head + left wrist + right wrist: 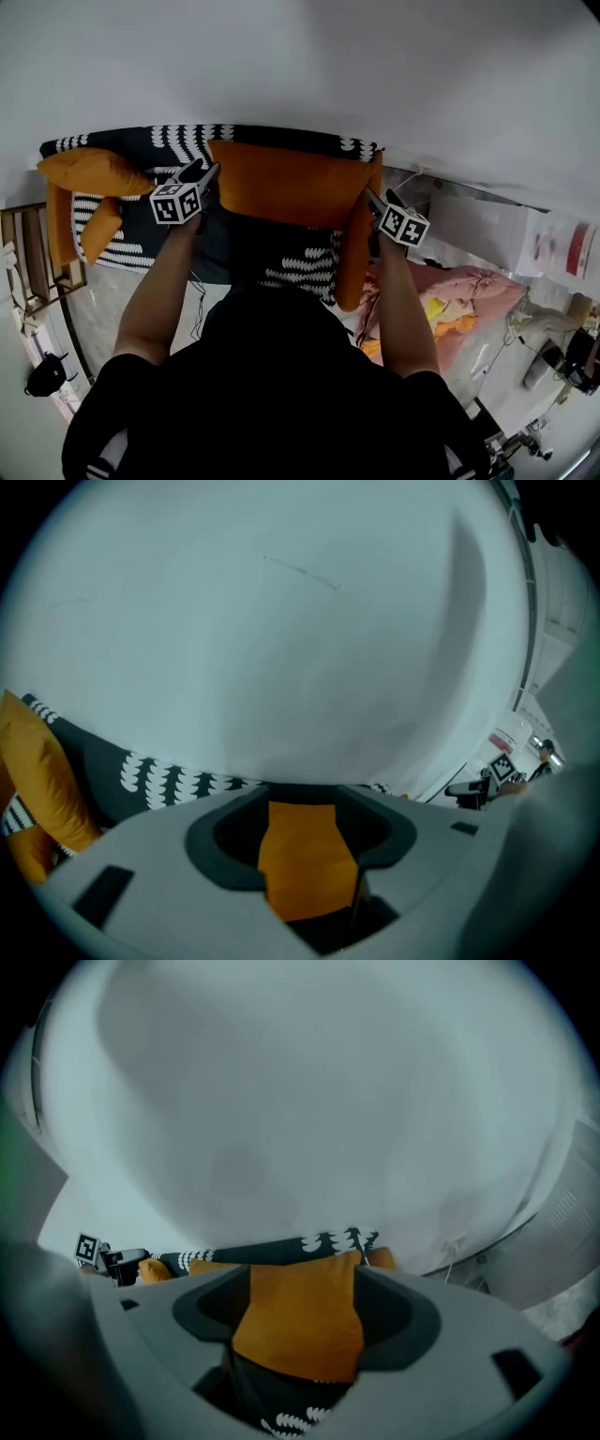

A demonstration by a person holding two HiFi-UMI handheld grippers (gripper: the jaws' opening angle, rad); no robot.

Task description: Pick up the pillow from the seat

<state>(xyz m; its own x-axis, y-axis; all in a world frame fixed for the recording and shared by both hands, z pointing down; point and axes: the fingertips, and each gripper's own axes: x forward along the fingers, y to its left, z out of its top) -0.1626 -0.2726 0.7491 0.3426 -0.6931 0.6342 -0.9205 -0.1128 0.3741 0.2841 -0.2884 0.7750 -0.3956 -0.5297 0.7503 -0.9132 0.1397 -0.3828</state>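
Note:
An orange pillow (291, 183) is upright above the seat (291, 262), which has a black cover with a white pattern. My left gripper (208, 175) has the pillow's left edge in its jaws, and my right gripper (372, 201) has its right edge. In the left gripper view the orange pillow cloth (305, 864) fills the gap between the jaws of the left gripper (307, 855). The right gripper view shows the pillow corner (300, 1321) clamped in the right gripper (300, 1335), with the patterned cover below it.
Two more orange pillows (94, 172) (98, 230) lie at the seat's left end. The seat has orange side arms (352, 258). A wooden rack (28, 253) stands at the far left. Pink and orange cloth (459, 295) and clutter lie on the floor at the right. A white wall runs behind.

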